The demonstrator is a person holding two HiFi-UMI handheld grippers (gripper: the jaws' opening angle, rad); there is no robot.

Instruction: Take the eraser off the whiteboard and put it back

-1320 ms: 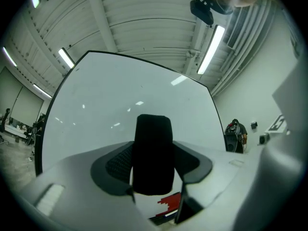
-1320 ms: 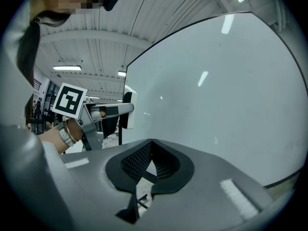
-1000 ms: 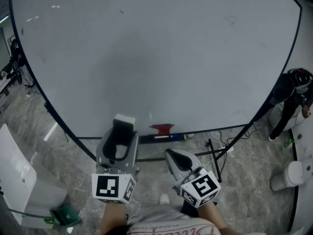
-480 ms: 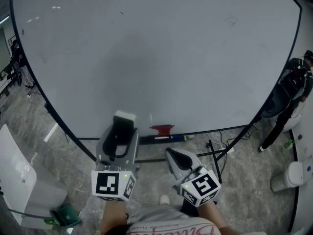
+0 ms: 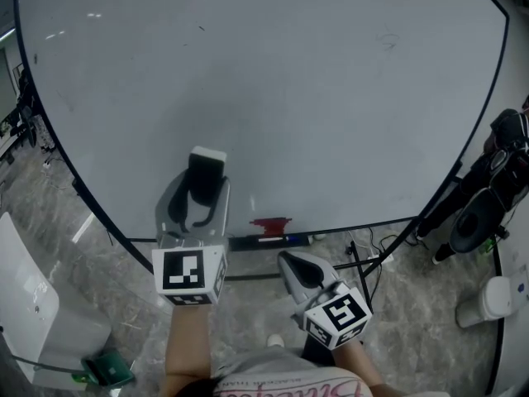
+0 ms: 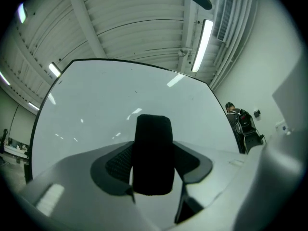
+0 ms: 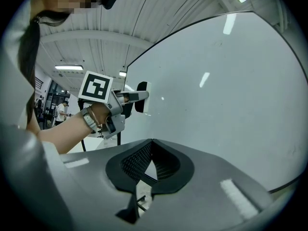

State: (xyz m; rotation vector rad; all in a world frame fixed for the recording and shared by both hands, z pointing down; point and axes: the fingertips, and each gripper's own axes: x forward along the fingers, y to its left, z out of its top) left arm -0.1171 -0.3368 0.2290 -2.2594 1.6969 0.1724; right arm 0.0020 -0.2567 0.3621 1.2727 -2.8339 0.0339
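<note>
The eraser, black felt with a white back, stands upright between the jaws of my left gripper, which is shut on it in front of the lower part of the whiteboard. In the left gripper view the eraser's black face fills the gap between the pads. From the right gripper view the eraser sits close to the board with its white side towards it; I cannot tell whether they touch. My right gripper hangs lower and to the right, shut and holding nothing, its tips meeting.
A tray along the board's bottom edge holds a red object and markers. The board's stand legs spread over the marble floor. A person in dark clothes stands at the right. A white table is at the left.
My left gripper has risen and moved towards the board with the eraser still in it. The right gripper has stayed put. The person at the right has shifted.
</note>
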